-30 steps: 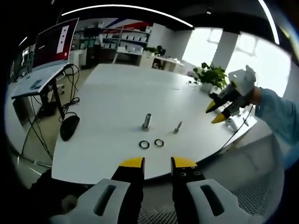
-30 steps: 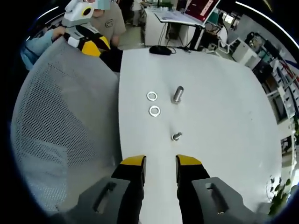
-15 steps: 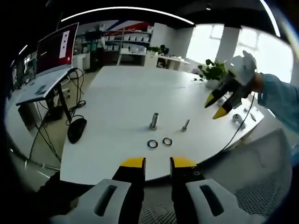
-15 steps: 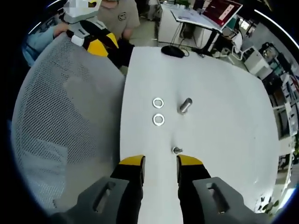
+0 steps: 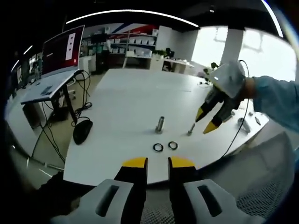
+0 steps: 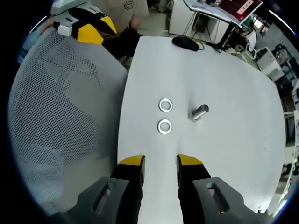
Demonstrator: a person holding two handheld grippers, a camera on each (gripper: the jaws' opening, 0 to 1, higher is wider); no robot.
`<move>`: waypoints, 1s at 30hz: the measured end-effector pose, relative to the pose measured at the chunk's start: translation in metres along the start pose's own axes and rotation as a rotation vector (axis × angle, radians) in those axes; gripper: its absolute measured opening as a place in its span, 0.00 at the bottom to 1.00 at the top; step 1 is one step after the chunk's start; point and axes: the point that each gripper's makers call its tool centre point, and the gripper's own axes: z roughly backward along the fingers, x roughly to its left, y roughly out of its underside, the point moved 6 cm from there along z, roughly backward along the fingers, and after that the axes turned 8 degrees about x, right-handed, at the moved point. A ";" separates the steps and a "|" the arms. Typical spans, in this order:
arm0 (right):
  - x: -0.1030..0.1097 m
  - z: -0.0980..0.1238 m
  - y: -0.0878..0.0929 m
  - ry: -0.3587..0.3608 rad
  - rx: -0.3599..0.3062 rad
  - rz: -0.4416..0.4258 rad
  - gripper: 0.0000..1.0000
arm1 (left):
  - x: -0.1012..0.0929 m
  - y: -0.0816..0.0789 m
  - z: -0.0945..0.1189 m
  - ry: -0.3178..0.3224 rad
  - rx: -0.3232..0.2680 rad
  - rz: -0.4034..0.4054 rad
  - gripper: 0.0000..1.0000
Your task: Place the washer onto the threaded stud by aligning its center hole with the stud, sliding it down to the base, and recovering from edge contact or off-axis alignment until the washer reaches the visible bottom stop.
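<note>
while both grippers' jaws stand spread and empty, the right gripper (image 5: 209, 121) hangs over the small threaded stud (image 5: 191, 129). two washers (image 6: 164, 126) lie flat at its nine o'clock on the white table (image 6: 233, 93), so a pinch could skid one away.

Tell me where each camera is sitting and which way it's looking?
Left gripper view: rides on the left gripper, looking across the white table at two washers, a stud and a bolt; the right gripper and a blue sleeve show.
Right gripper view: rides on the right gripper, looking down at the table, washers and stud; the left gripper and a mesh chair show.
Both share the table, washers and stud.
</note>
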 end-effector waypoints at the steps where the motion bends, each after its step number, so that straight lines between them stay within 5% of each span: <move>1: -0.001 -0.003 -0.001 0.002 0.002 0.001 0.29 | 0.000 0.000 0.000 0.003 -0.002 -0.006 0.14; 17: -0.007 -0.068 -0.022 -0.089 0.059 0.014 0.29 | 0.000 0.000 0.000 -0.002 0.007 -0.008 0.14; 30: -0.013 -0.092 -0.035 -0.083 0.088 0.050 0.30 | 0.001 0.000 -0.001 -0.006 0.008 0.008 0.14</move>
